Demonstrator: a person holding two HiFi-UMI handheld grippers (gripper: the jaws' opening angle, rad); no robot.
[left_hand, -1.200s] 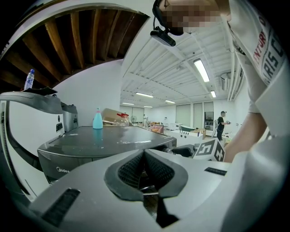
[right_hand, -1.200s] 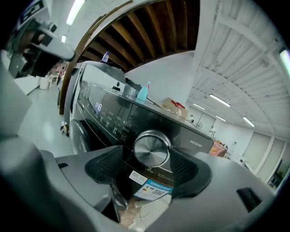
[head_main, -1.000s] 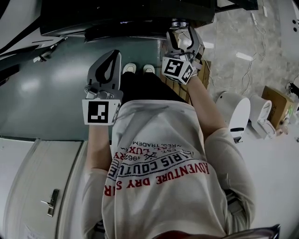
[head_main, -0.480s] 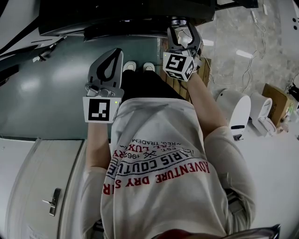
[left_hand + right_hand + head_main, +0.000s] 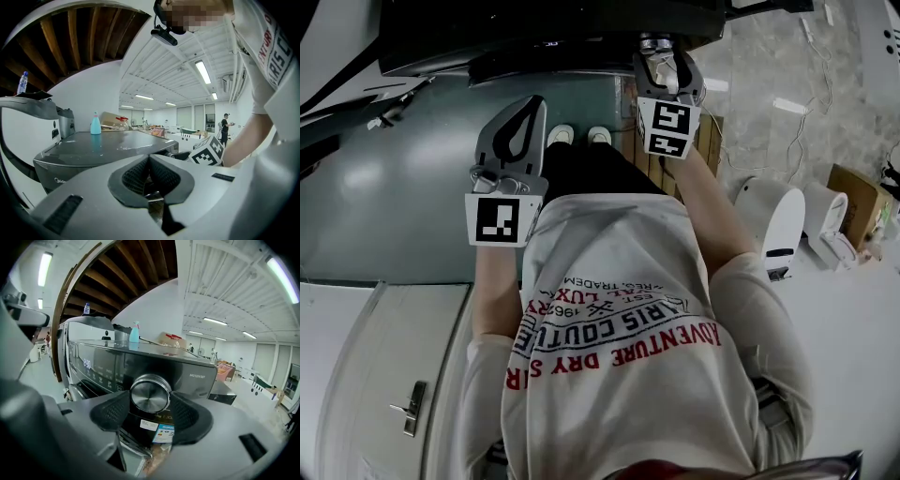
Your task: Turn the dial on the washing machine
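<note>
Washing machine [image 5: 112, 364] | right tongs [image 5: 150, 403] gripping dial [image 5: 150, 392] | left tongs [image 5: 149, 164] closed

- Left gripper [image 5: 528, 108]: pointing forward, held low beside the torso. Its jaws are pressing together with nothing between them [image 5: 149, 161]; its marker cube [image 5: 500, 220] is facing up.
- Left forearm [image 5: 494, 281]: running straight, close to the body.
- Right gripper [image 5: 661, 54]: reaching farther forward, its jaws closing against the sides of the dial [image 5: 150, 392].
- Right forearm [image 5: 708, 206]: extending bare from the sleeve, angling inward.
</note>
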